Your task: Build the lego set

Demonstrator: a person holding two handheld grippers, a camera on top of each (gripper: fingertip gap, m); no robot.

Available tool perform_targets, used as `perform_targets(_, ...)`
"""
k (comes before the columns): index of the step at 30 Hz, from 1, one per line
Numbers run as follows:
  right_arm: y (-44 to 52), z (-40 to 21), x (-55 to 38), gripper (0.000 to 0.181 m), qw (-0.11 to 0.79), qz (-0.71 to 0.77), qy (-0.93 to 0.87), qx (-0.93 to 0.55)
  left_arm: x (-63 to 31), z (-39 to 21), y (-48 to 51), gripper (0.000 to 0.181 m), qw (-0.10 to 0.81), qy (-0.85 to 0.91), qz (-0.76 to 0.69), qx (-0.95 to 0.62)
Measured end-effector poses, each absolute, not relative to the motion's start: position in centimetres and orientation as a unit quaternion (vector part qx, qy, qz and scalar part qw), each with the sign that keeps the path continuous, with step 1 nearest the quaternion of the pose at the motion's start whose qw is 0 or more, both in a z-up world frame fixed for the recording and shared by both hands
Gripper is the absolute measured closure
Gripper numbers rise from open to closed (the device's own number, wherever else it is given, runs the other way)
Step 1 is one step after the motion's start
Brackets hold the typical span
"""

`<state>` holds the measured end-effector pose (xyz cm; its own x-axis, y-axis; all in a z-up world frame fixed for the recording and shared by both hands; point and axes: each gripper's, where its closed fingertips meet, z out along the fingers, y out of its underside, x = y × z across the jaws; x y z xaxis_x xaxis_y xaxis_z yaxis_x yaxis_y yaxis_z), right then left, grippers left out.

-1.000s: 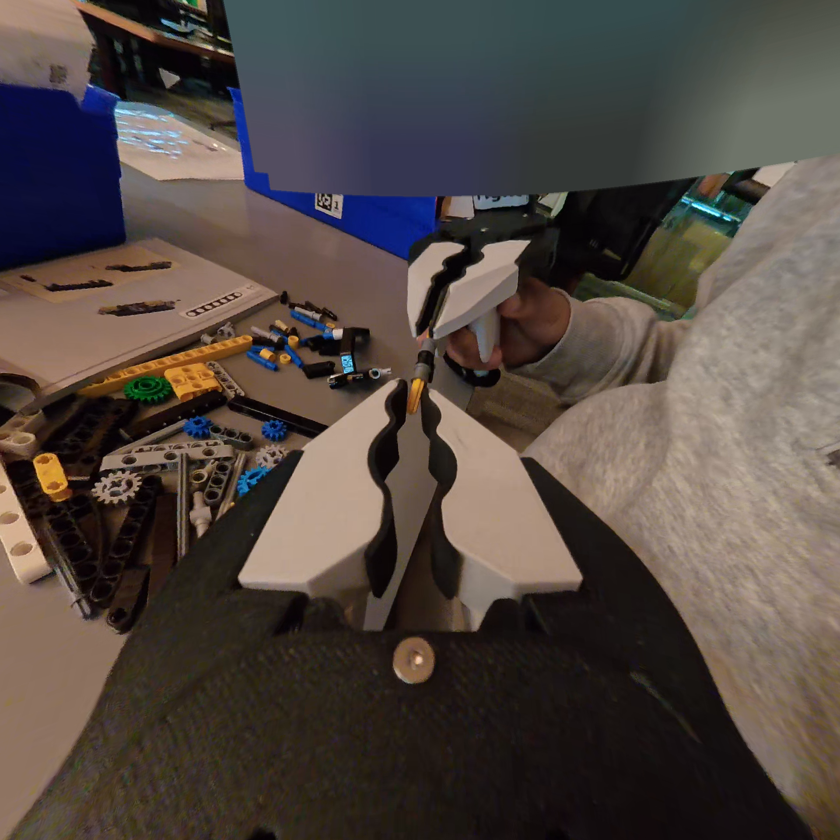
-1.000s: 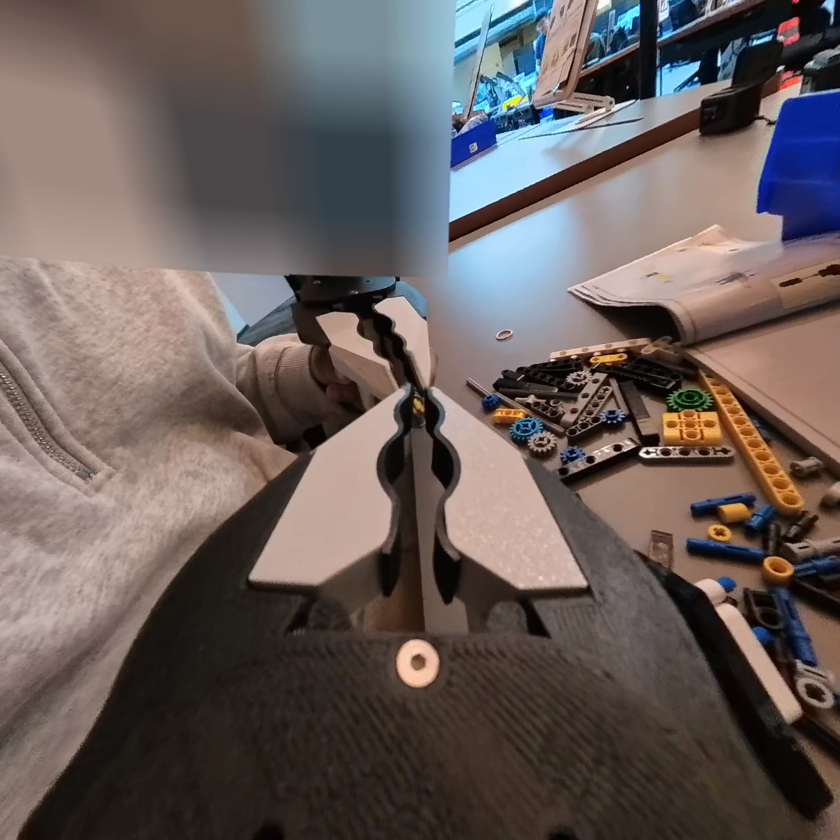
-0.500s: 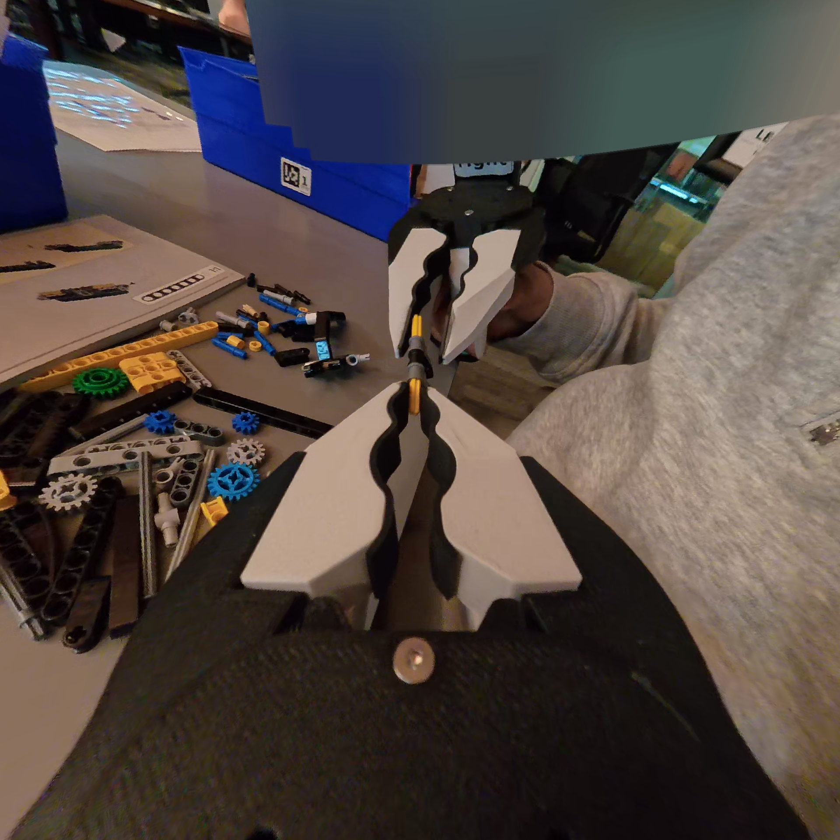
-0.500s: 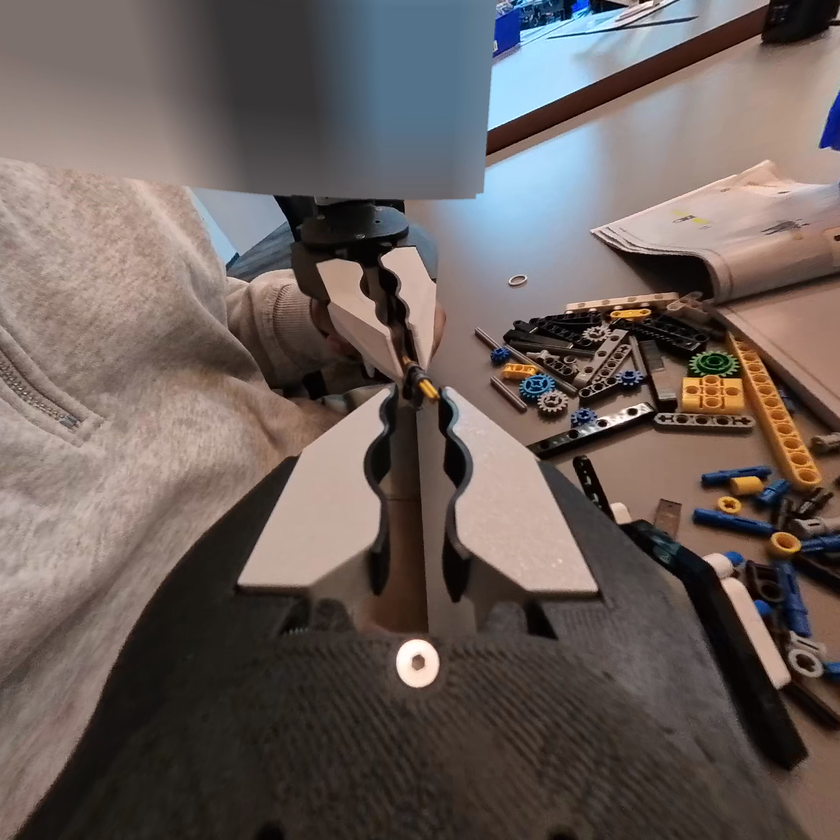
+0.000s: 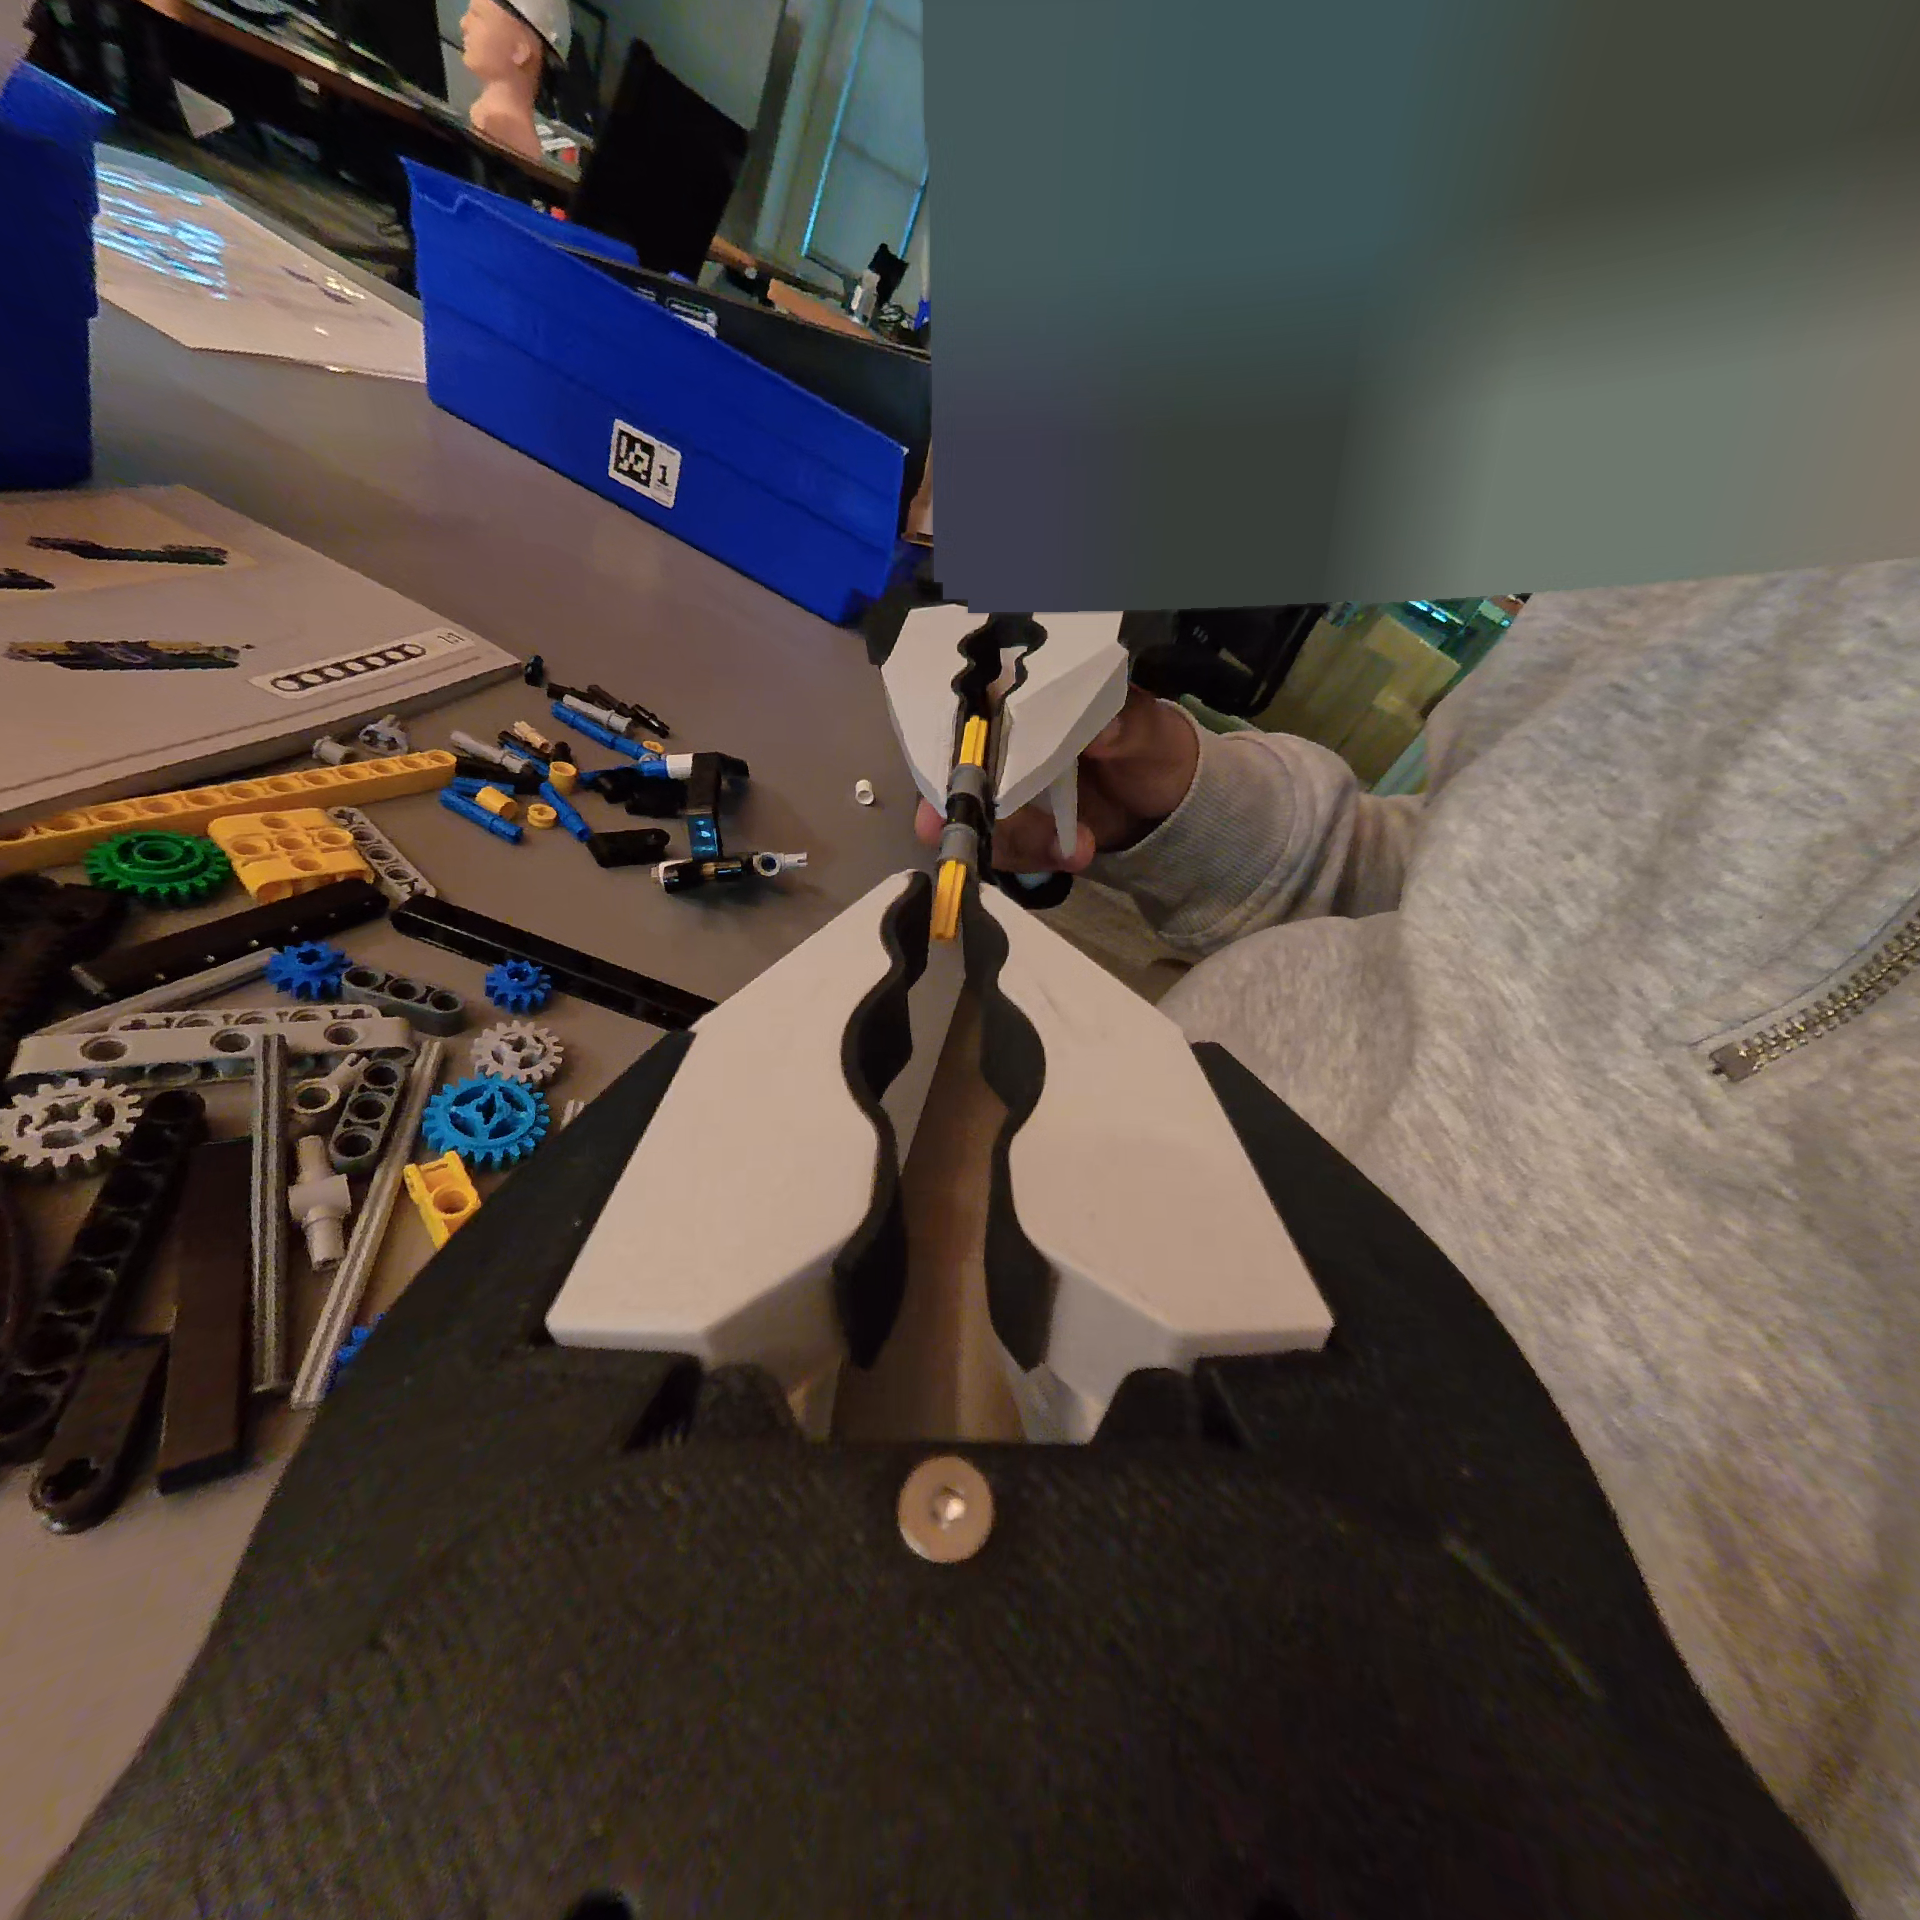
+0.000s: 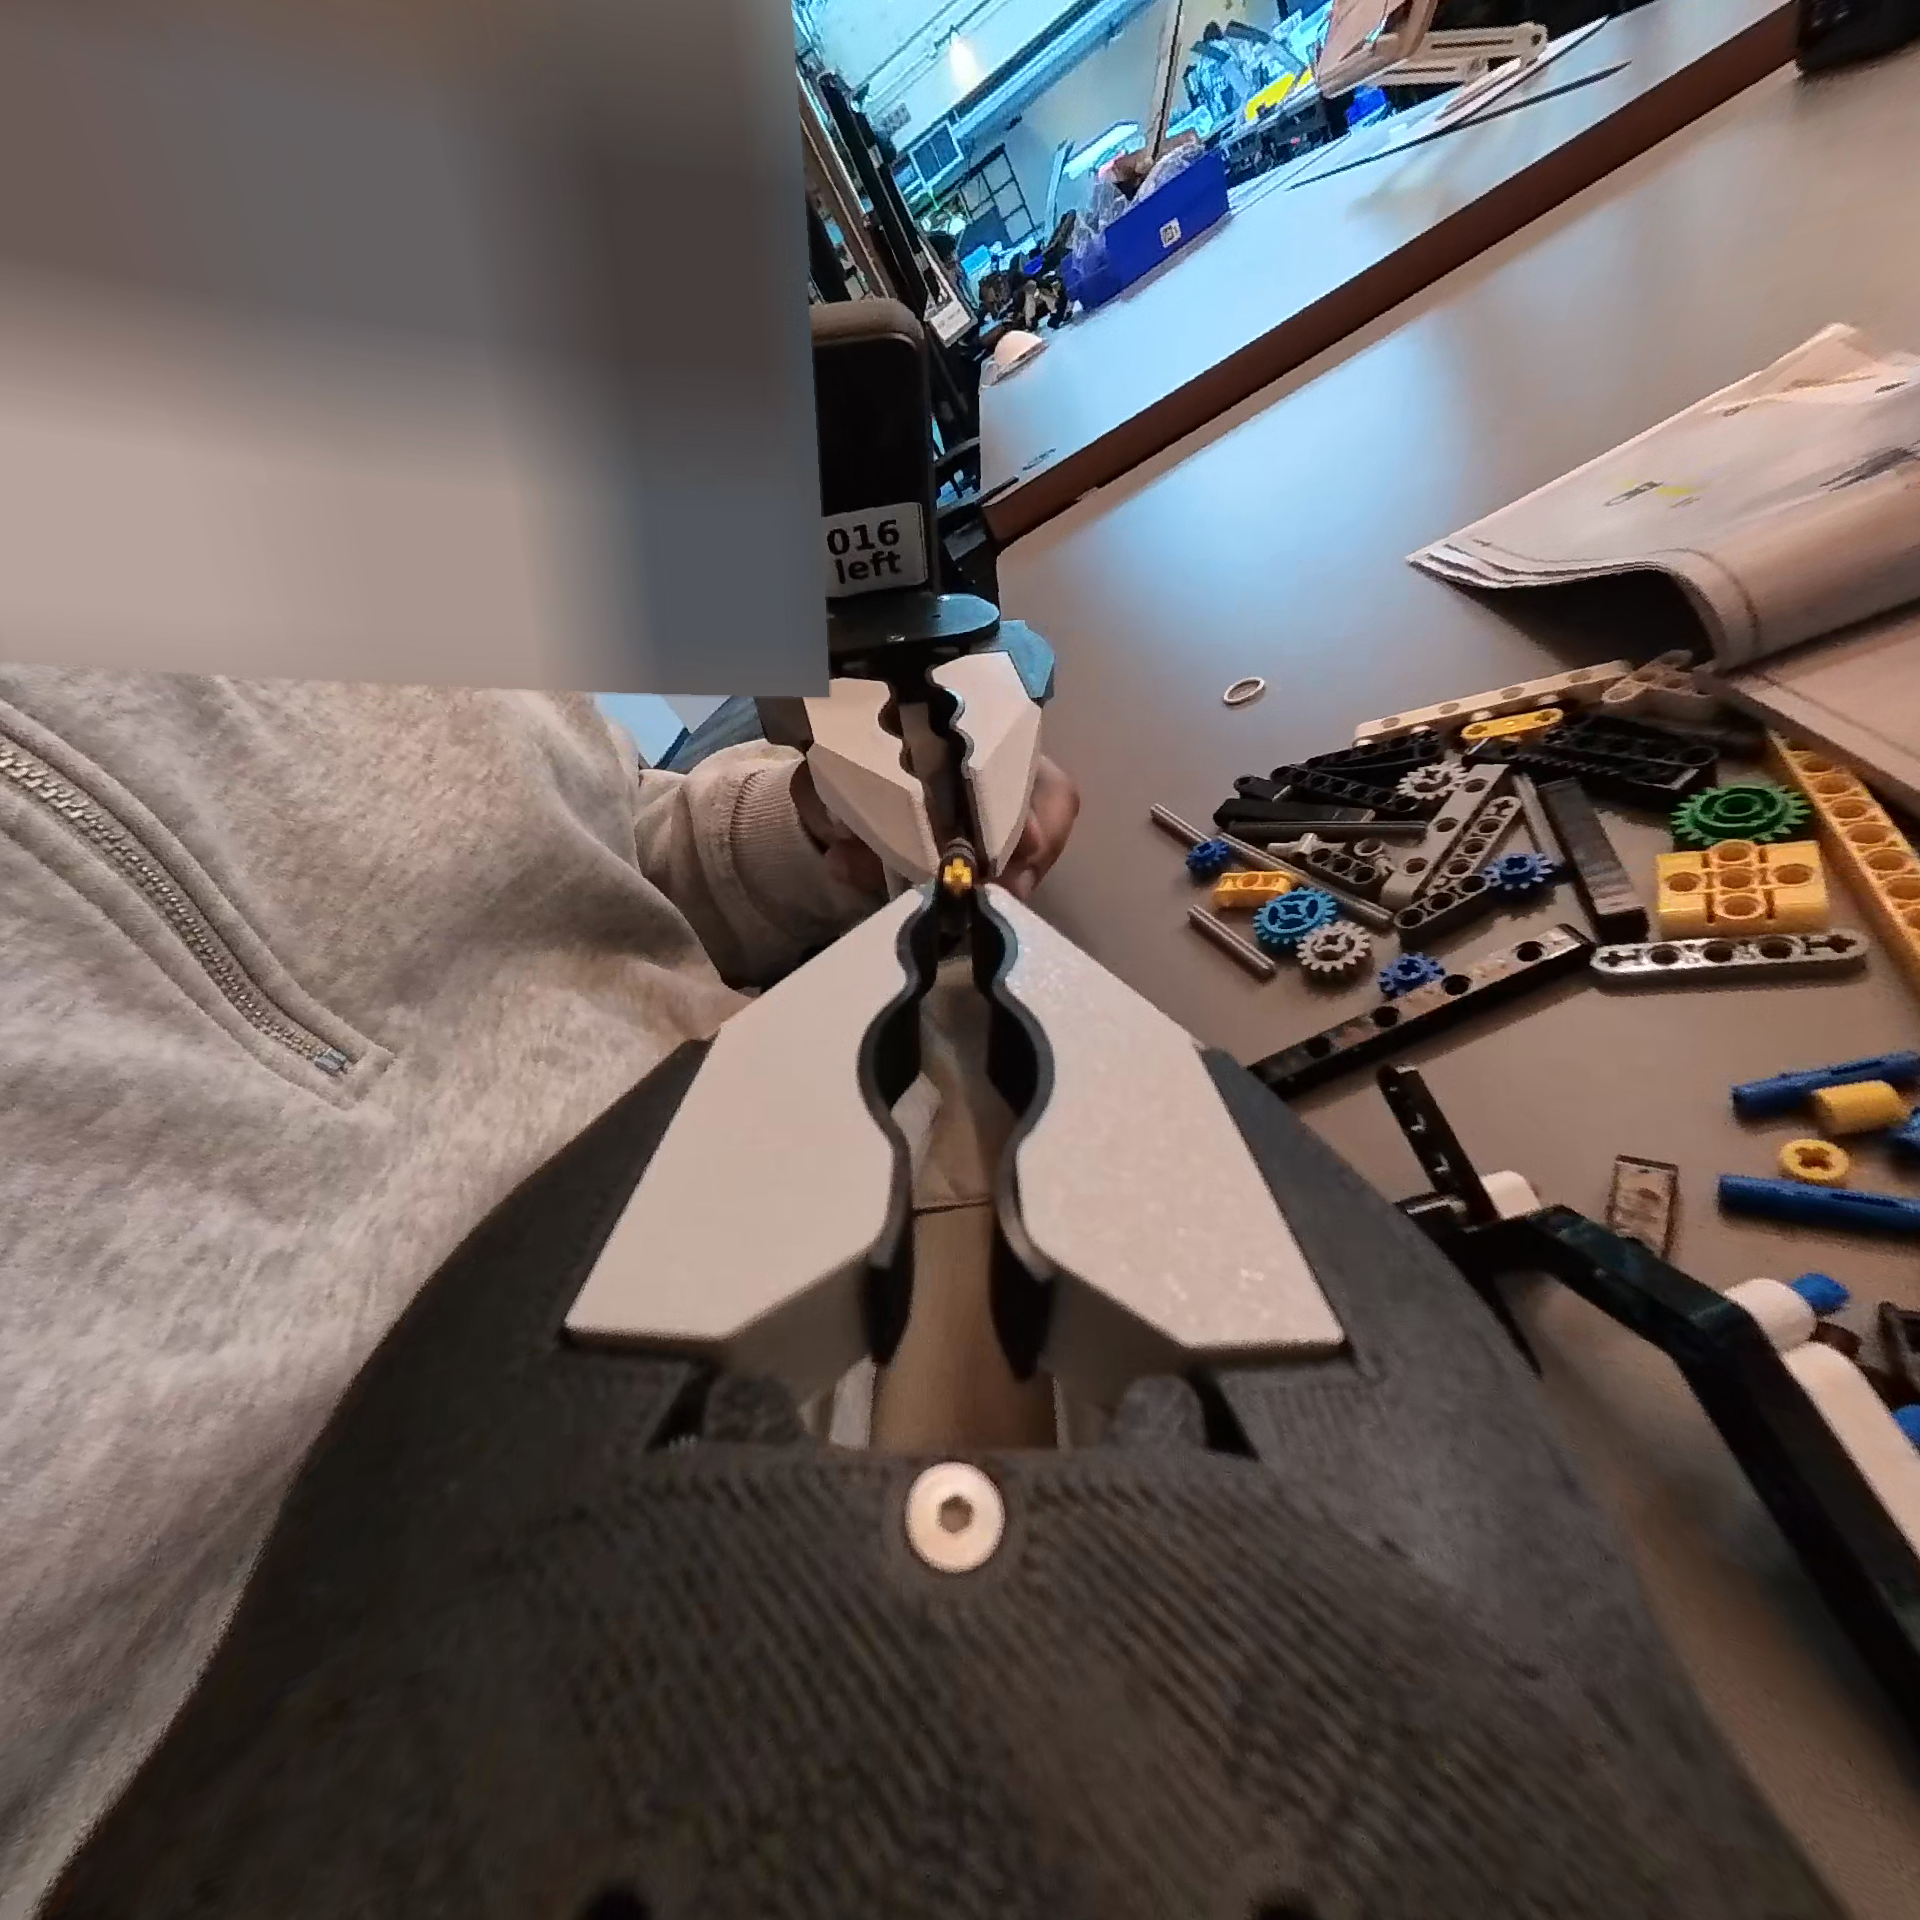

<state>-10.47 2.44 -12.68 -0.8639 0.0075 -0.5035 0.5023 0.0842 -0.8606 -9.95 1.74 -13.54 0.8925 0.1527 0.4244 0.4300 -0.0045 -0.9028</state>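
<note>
Two tongs pinch one yellow axle (image 5: 948,891) | left tongs (image 5: 943,906) | right tongs (image 6: 956,902) | blue bin (image 5: 665,416) bears sticker

both wrist views face each other close over the table (image 5: 644,582) edge (sharing the scattered parts (image 6: 1507,862)).

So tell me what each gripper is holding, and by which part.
Both hold one thing: a thin yellow axle with grey and black bushes. The left gripper pinches its near yellow end; the right gripper clamps the far end.
</note>
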Motion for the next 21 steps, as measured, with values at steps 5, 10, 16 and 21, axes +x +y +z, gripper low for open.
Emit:
perform_targets(5,2.5,-12.6,-10.6,0.178,0.190,-0.658,0.706,0.182,-10.0,-13.2,1.6,0.178,0.682,-0.212,-0.117,-0.691)
perform_targets(10,2.9,-12.0,-11.4,0.168,0.185,-0.676,0.685,0.197,-9.9,-13.3,1.6,0.179,0.678,-0.211,-0.127,-0.693)
perform_targets(16,4.6,-10.5,-13.8,0.168,0.156,-0.721,0.634,0.234,-11.4,-13.1,1.0,0.179,0.690,-0.257,-0.148,-0.660)
perform_targets(21,5.6,-10.8,-15.4,0.172,0.088,-0.722,0.634,0.261,-13.3,-12.6,-0.2,0.180,0.706,-0.314,-0.175,-0.610)
